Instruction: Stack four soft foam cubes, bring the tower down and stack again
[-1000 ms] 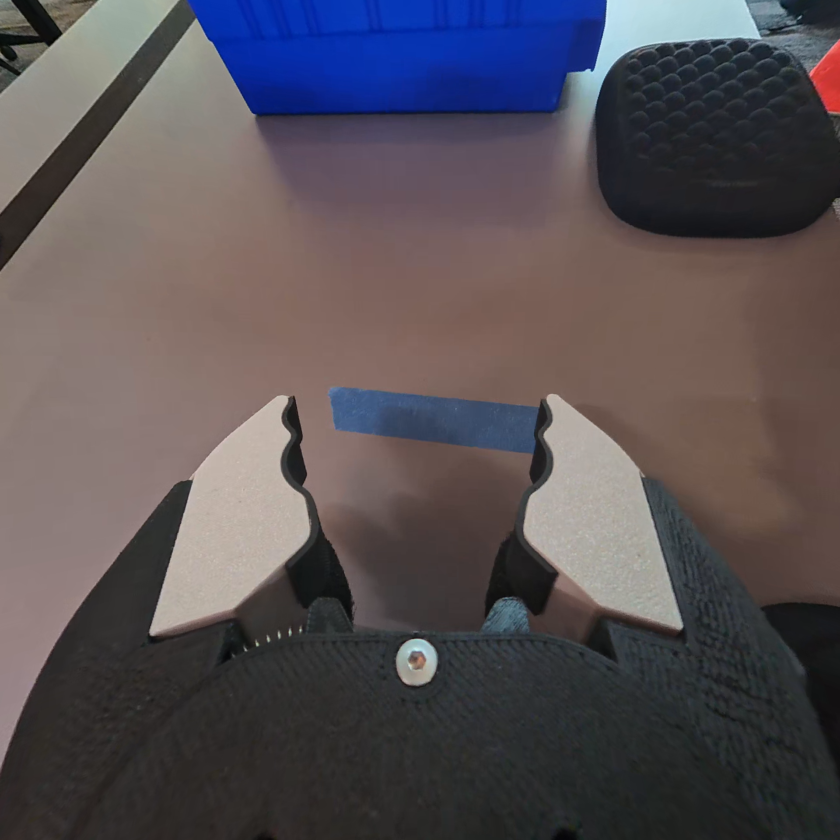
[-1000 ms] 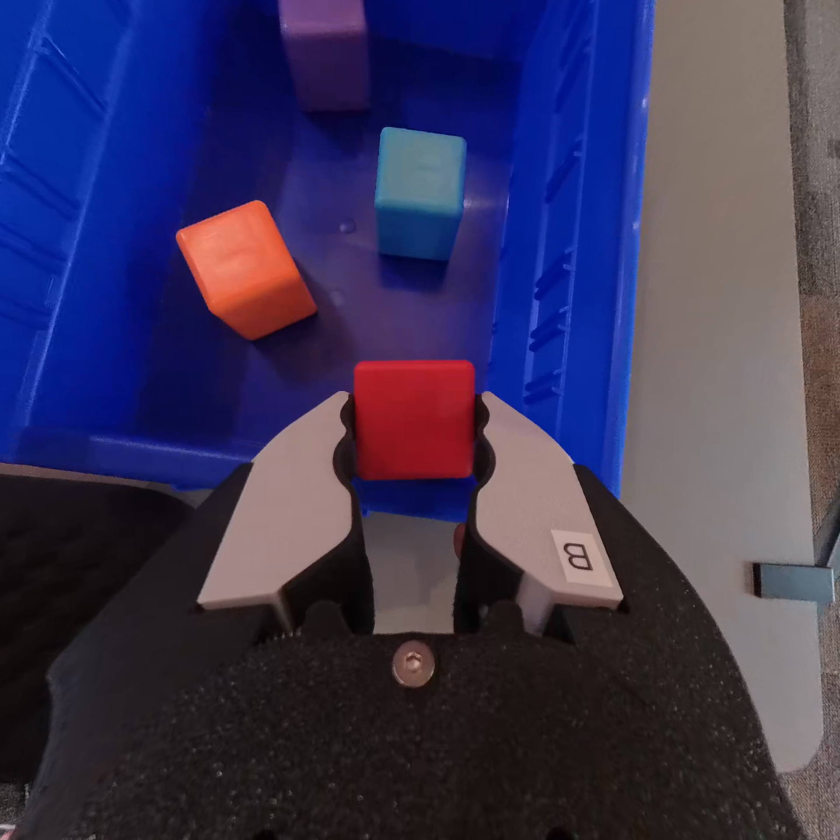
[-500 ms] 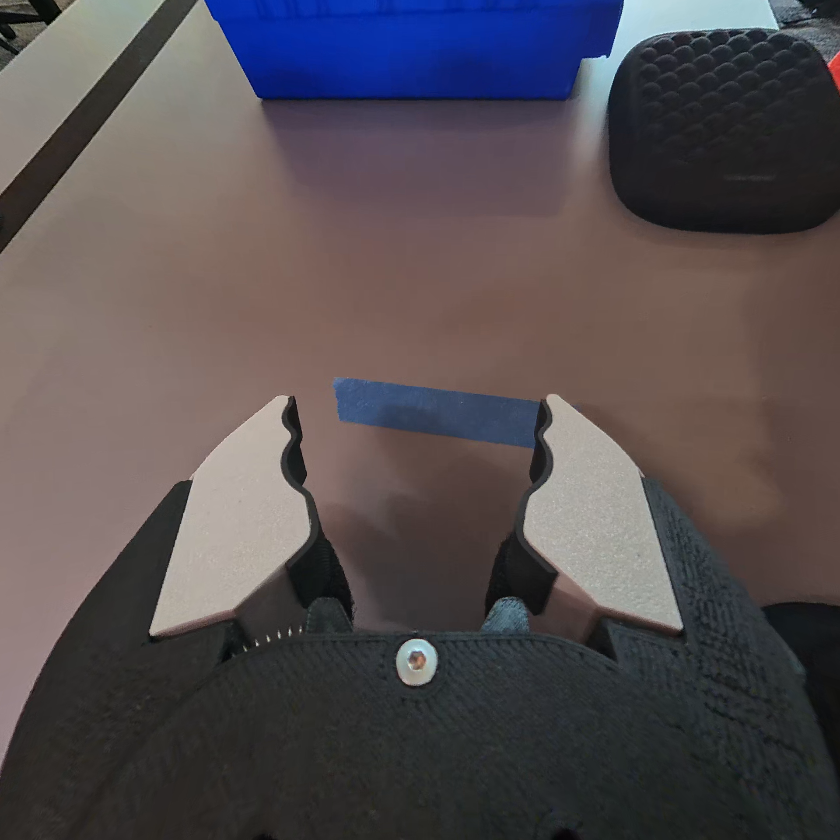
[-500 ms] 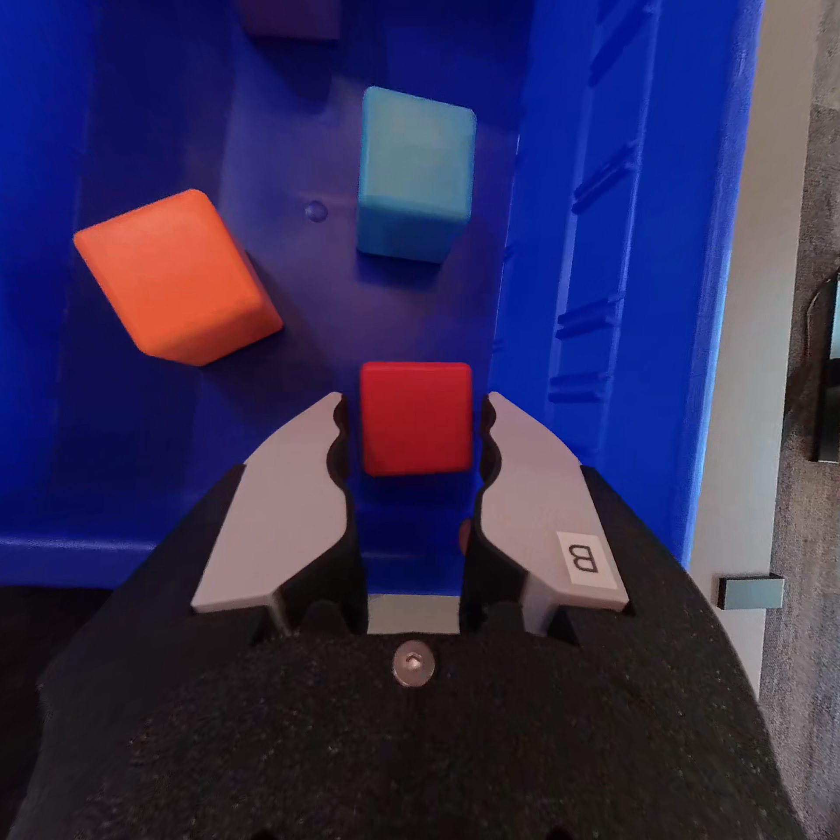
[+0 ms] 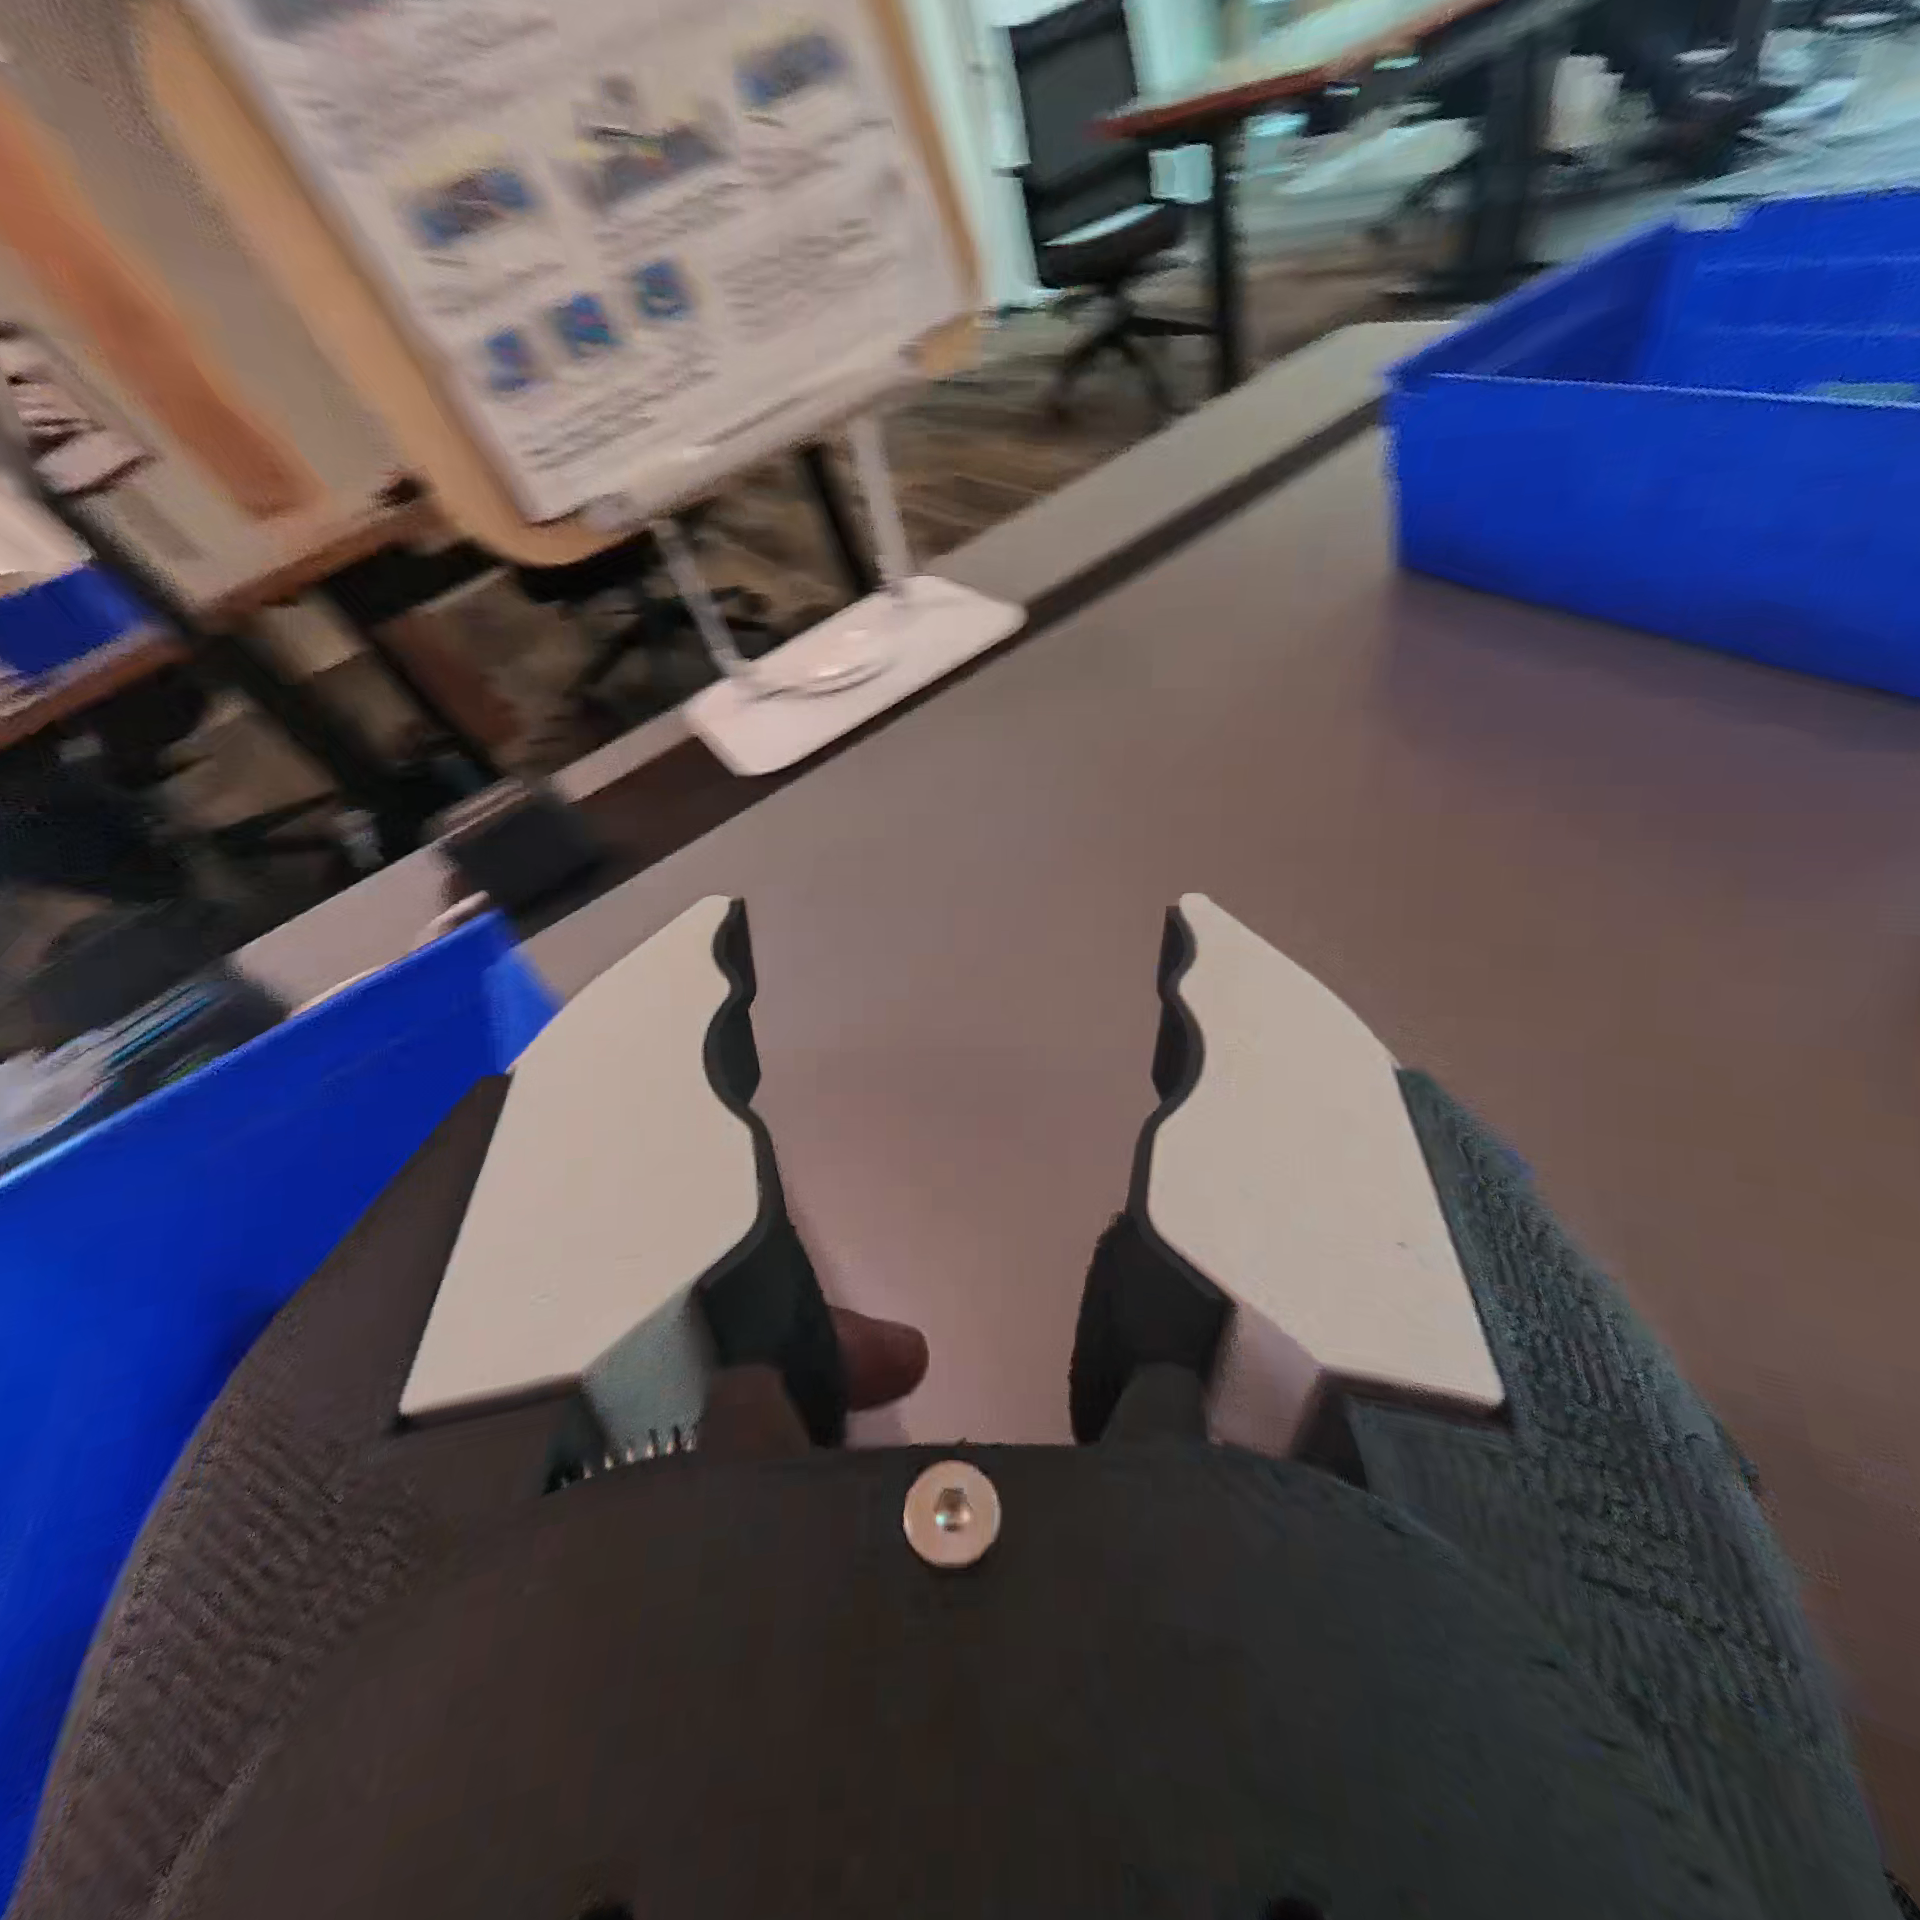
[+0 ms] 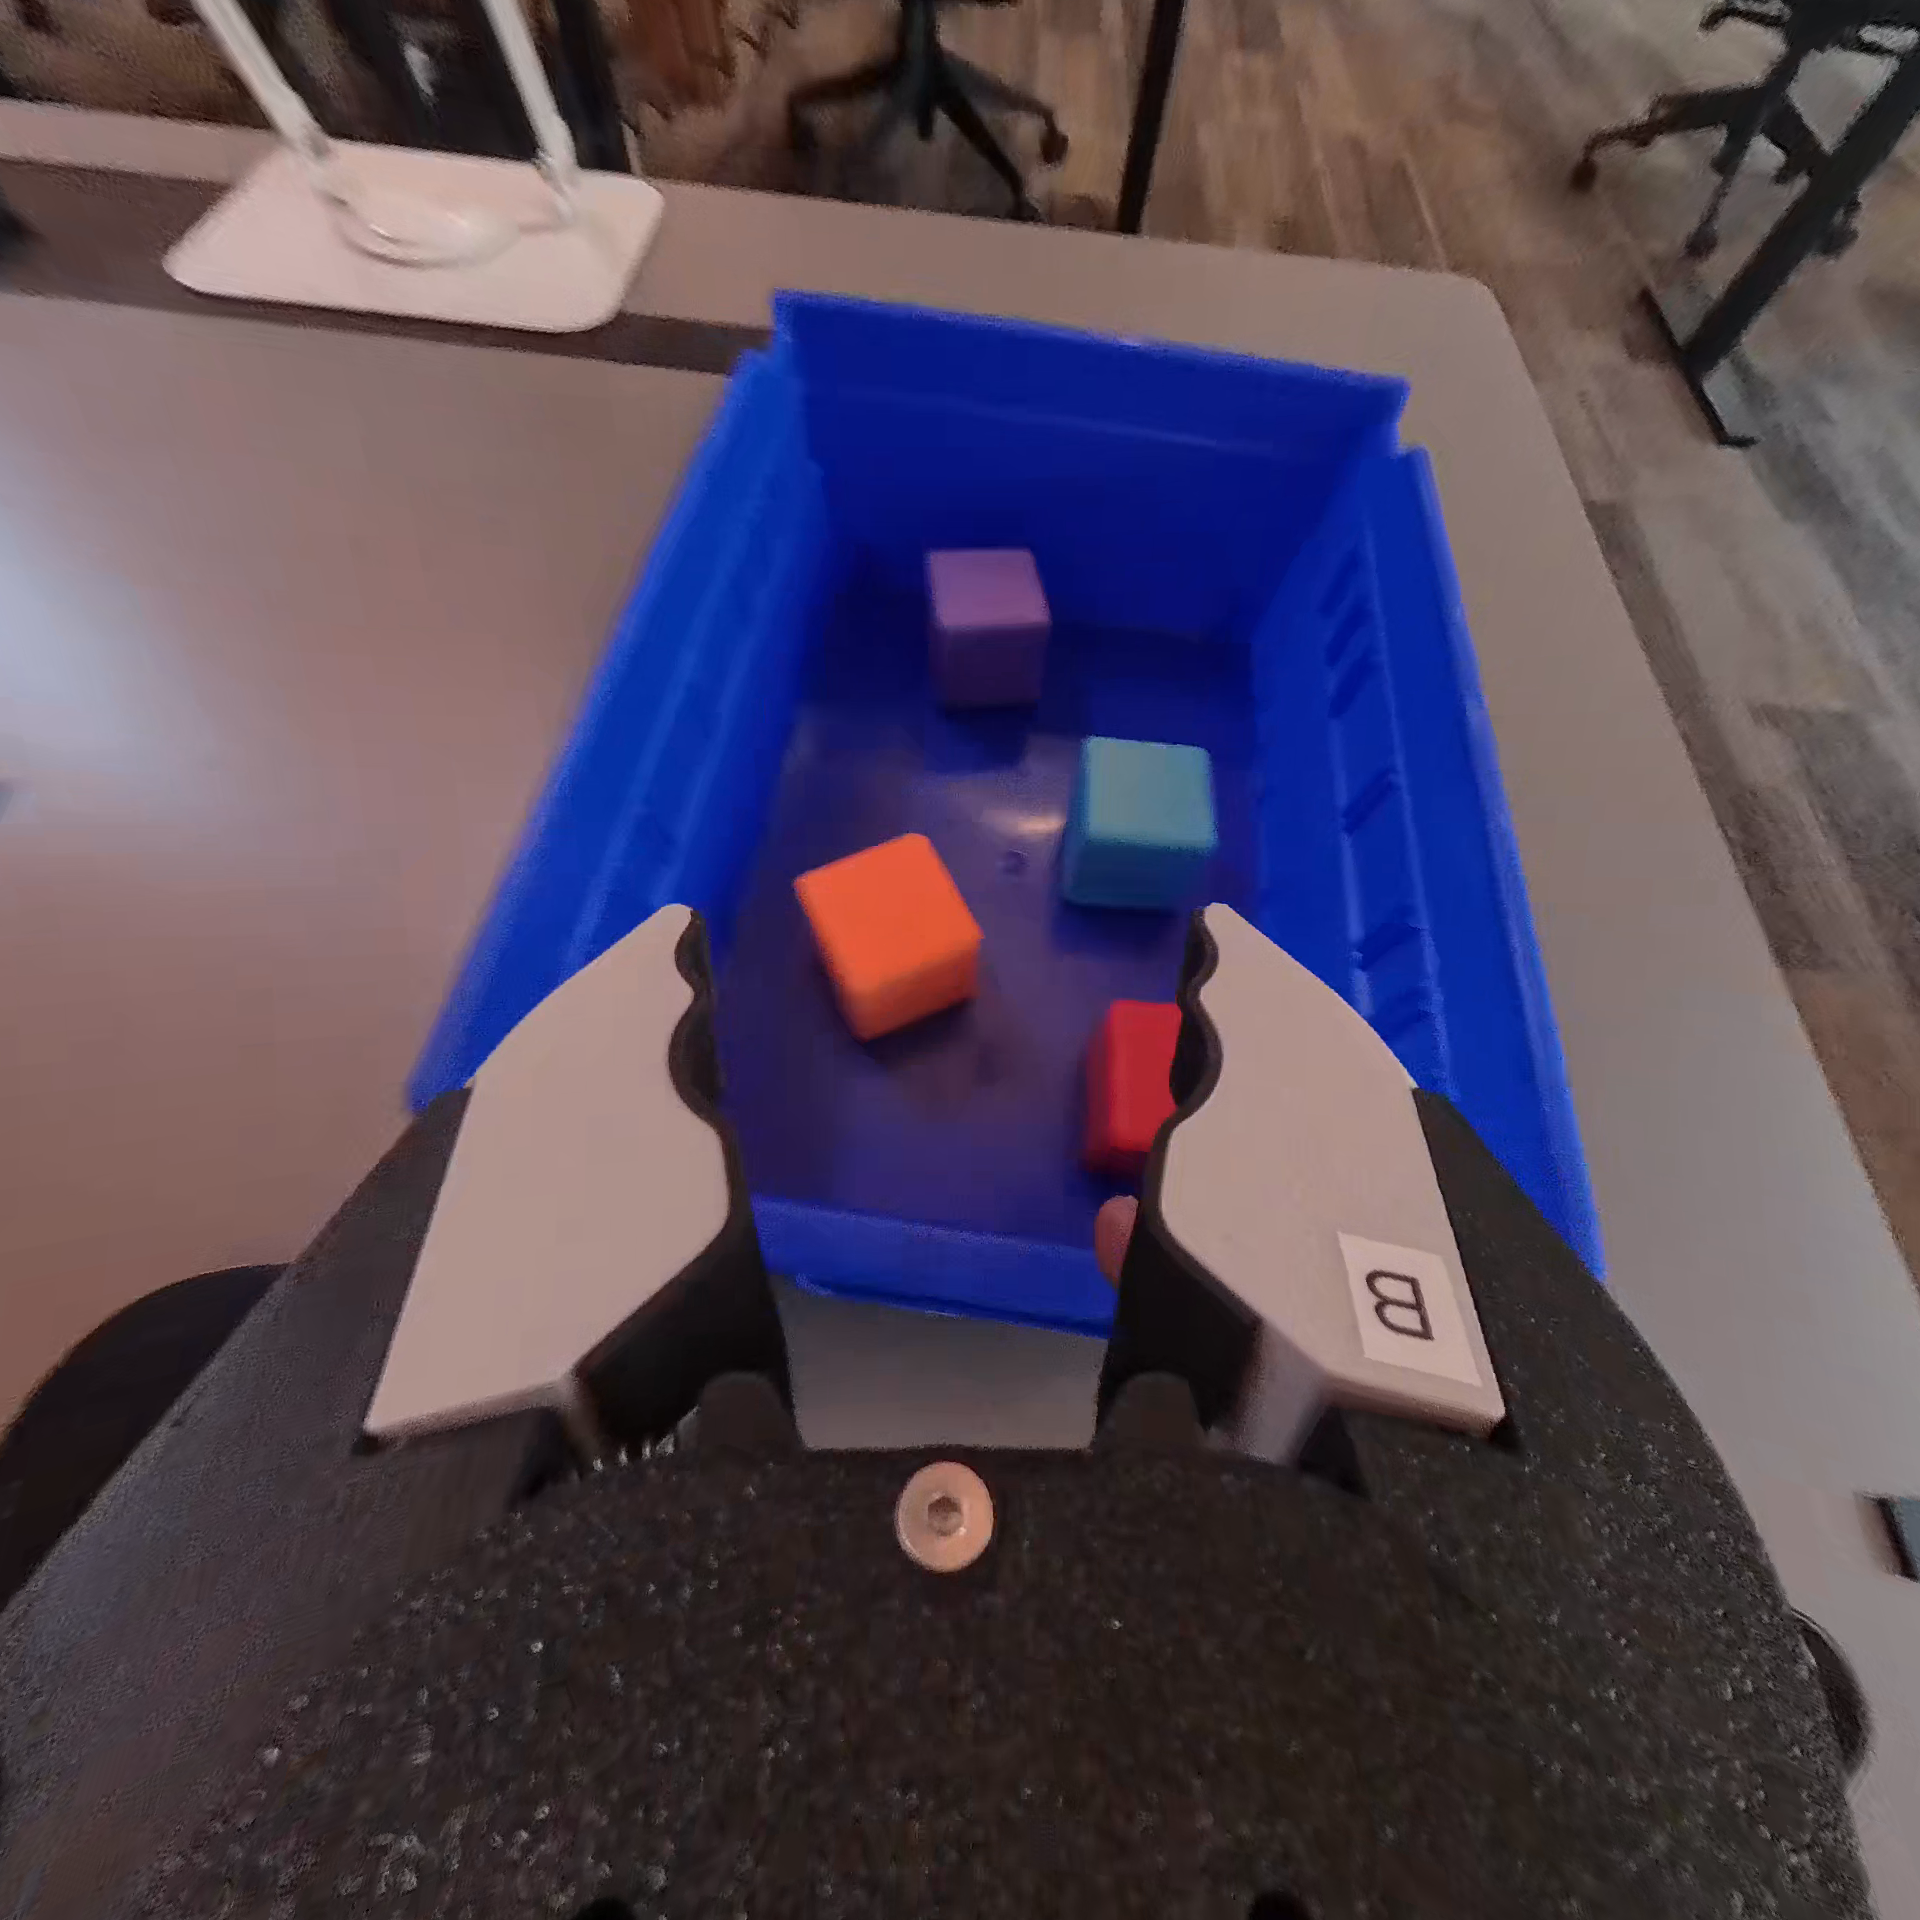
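Observation:
In the right wrist view a blue bin (image 6: 644, 748) holds a purple cube (image 6: 985, 623), a teal cube (image 6: 1141, 821), an orange cube (image 6: 891, 933) and a red cube (image 6: 1127, 1081). The red cube lies near the bin's front right corner, partly hidden behind my right finger. My right gripper (image 6: 943, 925) is open and empty, raised above the bin's near end. My left gripper (image 5: 956, 914) is open and empty above the bare brown table (image 5: 1351, 831). The bin (image 5: 1662, 520) shows in the left wrist view at the far right.
A second blue bin wall (image 5: 208, 1195) stands close on the left in the left wrist view. A white poster-stand base (image 6: 416, 234) rests at the table's far edge, also in the left wrist view (image 5: 852, 675). Chairs and desks stand beyond the table.
My right gripper opened, let the red cube drop into the bin, and pulled up and back. My left gripper swung up and to the left, so the blue tape strip and black pad left its view.

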Motion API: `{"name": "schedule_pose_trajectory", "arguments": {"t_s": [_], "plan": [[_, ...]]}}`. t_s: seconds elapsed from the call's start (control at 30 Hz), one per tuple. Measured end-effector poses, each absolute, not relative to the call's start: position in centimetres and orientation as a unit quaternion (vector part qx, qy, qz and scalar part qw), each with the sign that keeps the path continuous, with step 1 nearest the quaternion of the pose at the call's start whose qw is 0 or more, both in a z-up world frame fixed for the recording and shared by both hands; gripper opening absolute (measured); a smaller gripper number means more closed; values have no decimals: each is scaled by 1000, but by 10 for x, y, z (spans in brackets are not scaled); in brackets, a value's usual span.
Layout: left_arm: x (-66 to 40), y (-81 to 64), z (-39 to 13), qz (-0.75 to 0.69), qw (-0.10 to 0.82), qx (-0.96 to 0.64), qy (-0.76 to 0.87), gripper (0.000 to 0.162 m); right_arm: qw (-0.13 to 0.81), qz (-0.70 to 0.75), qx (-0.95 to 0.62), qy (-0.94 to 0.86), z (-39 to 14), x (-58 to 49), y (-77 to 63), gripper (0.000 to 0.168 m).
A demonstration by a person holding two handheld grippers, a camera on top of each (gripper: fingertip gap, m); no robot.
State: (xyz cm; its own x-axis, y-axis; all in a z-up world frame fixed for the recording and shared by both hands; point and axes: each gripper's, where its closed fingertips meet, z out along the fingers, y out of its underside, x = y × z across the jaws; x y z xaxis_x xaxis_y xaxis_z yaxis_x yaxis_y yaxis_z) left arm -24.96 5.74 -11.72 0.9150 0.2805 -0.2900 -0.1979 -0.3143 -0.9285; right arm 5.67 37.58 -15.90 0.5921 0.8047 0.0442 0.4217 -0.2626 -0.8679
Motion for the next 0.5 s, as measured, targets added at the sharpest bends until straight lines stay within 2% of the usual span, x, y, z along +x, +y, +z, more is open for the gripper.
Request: {"name": "schedule_pose_trajectory", "arguments": {"t_s": [0.1,0.17,0.3,0.4,0.5], "plan": [[-277,-7,-123,273,541,-783,-141,74,452,248,-753,-409,-159,39,348,82],[-291,-41,-144,287,509,-786,-203,74,438,250,-756,-417,-169,29,334,89],[-297,-62,-197,237,467,-813,-253,71,408,218,-765,-449,-200,10,316,85],[-297,-58,-220,220,452,-829,-246,56,404,189,-768,-459,-215,1,314,74],[-302,-59,-228,226,450,-829,-243,33,411,136,-775,-460,-225,6,324,52]]}}
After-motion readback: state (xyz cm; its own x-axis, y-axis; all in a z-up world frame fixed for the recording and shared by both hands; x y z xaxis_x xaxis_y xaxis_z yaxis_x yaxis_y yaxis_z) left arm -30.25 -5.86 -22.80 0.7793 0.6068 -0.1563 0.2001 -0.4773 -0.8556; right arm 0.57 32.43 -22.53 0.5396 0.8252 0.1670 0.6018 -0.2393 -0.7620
